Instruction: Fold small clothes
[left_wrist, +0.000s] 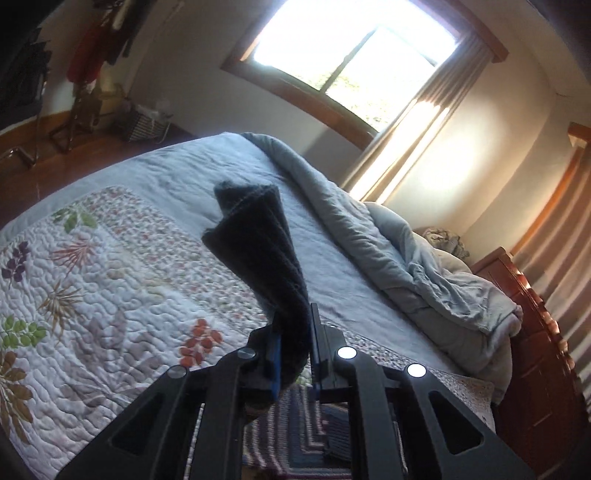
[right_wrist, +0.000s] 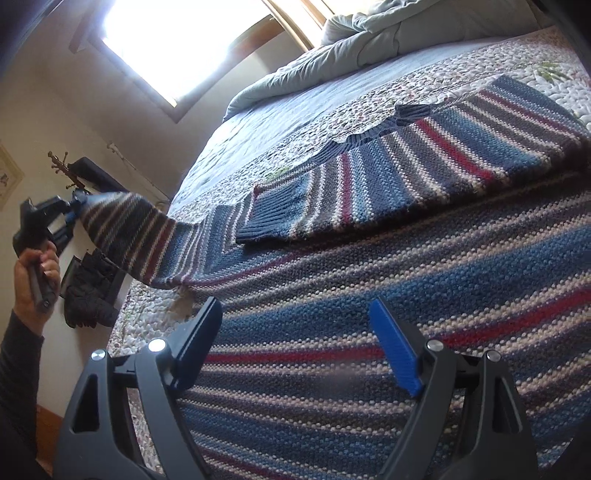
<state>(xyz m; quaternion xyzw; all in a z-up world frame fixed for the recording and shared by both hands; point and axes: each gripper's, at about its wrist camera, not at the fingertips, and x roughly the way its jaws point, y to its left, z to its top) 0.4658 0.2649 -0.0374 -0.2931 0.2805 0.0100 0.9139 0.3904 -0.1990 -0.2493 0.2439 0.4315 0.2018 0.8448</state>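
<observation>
A knitted sweater (right_wrist: 369, 266) with blue, red and cream stripes lies spread on the bed. One sleeve (right_wrist: 406, 173) is folded across its body. The other sleeve (right_wrist: 125, 229) is lifted off the bed to the left, and my left gripper (right_wrist: 75, 206) is shut on its end, held by a person's hand (right_wrist: 33, 280). In the left wrist view the sleeve's dark cuff (left_wrist: 255, 229) sticks up between the shut fingers of the left gripper (left_wrist: 295, 325). My right gripper (right_wrist: 295, 314) hovers open just over the sweater's body, with nothing between its fingers.
A floral quilt (left_wrist: 92, 295) covers the bed, and a rumpled grey comforter (left_wrist: 406, 266) is bunched along its far side. A wooden bed end (left_wrist: 535, 350) borders the right. A bright window (left_wrist: 351, 48), curtains and a coat stand (left_wrist: 96, 55) are beyond.
</observation>
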